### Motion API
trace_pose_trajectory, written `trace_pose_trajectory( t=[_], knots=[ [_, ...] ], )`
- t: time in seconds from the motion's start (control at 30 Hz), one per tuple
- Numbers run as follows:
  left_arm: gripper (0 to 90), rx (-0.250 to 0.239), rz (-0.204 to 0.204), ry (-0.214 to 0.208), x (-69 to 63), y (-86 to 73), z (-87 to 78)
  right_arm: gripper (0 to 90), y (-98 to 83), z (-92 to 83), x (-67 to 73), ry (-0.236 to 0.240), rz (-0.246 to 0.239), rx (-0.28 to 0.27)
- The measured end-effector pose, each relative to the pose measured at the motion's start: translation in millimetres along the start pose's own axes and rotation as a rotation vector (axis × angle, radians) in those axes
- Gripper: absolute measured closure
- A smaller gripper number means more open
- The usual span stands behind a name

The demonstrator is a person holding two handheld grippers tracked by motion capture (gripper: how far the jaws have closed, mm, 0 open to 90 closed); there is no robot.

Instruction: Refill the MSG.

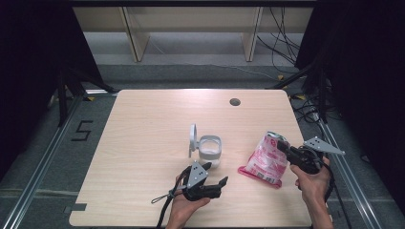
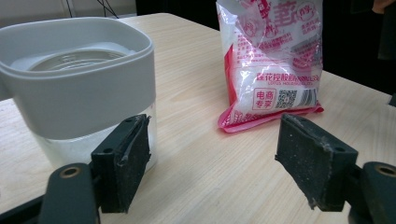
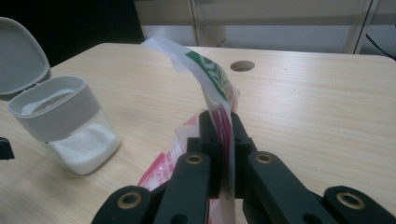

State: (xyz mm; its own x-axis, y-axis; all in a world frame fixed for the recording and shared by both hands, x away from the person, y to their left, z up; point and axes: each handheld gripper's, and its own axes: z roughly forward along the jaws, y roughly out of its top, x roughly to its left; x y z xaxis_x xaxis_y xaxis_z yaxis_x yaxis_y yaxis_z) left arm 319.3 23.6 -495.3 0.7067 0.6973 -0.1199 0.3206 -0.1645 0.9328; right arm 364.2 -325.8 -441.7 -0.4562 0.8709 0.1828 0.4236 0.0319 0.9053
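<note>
Right tool (image 1: 285,147): jaws closed flat on the upper edge of the pink-and-white plastic bag (image 1: 265,159). In the right gripper view the bag's film (image 3: 223,116) is pinched between the two black pads, and its loose top with a green printed patch curls up and away above them. The bag's lower end lies on the table (image 1: 153,124), at the right side near the person's right hand (image 1: 313,183).

Left tool (image 1: 216,185): jaws wide open, nothing between the pads. It sits low over the near edge of the table, held in the left hand (image 1: 184,207). In the left gripper view one pad (image 2: 123,158) stands just in front of the container's clear wall; contact cannot be told. The other pad is well apart from the bag (image 2: 273,60).

Container (image 1: 209,150): clear lower body with a grey collar, standing upright near the table's middle, well left of the bag. Its hinged grey lid (image 1: 193,138) is swung open and stands up at its left side. Inside is a white granular fill (image 3: 88,144) covering the lower part of the jar.

Bag contents: white grains visible through the clear panels; red print and a barcode on the front.
</note>
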Motion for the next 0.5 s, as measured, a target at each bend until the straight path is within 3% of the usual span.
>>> trace_pose_trajectory(
  t=[0.07,0.17,0.2,0.3,0.33,0.37,0.43,0.47,0.5],
  knots=[
    [24.8,-0.011,-0.004,-0.014,1.8,0.0,-0.3,89.5,-1.3,0.3,-3.8,-0.014,-0.009,0.003],
    [24.8,-0.003,-0.002,0.007,3.3,0.1,-2.5,89.2,-3.1,0.8,-7.3,-0.030,-0.021,-0.016],
    [24.8,-0.012,-0.008,0.003,3.8,-0.3,-2.3,88.9,-4.1,0.4,-6.2,-0.030,0.013,-0.014],
    [25.0,-0.019,-0.011,0.005,4.6,-1.6,-3.2,88.5,-5.2,1.3,-12.2,-0.032,-0.015,-0.011],
    [24.9,-0.018,-0.009,0.000,5.4,-1.7,-4.1,88.4,-6.0,1.5,-9.1,-0.056,0.030,-0.007],
    [24.9,-0.012,-0.010,0.010,5.4,-1.7,-5.0,88.4,-5.9,2.6,-13.0,-0.059,0.002,-0.003],
    [24.8,-0.012,-0.013,0.012,6.5,-1.7,-6.2,88.4,-6.2,4.4,-15.4,-0.056,-0.007,-0.005],
    [24.8,-0.015,-0.008,0.007,8.4,-1.8,-6.6,88.4,-7.2,5.7,-13.6,-0.075,0.017,-0.007],
    [24.8,-0.017,-0.015,0.015,8.9,-1.7,-7.7,87.9,-7.1,7.0,-14.4,-0.063,0.013,-0.016]
  ],
)
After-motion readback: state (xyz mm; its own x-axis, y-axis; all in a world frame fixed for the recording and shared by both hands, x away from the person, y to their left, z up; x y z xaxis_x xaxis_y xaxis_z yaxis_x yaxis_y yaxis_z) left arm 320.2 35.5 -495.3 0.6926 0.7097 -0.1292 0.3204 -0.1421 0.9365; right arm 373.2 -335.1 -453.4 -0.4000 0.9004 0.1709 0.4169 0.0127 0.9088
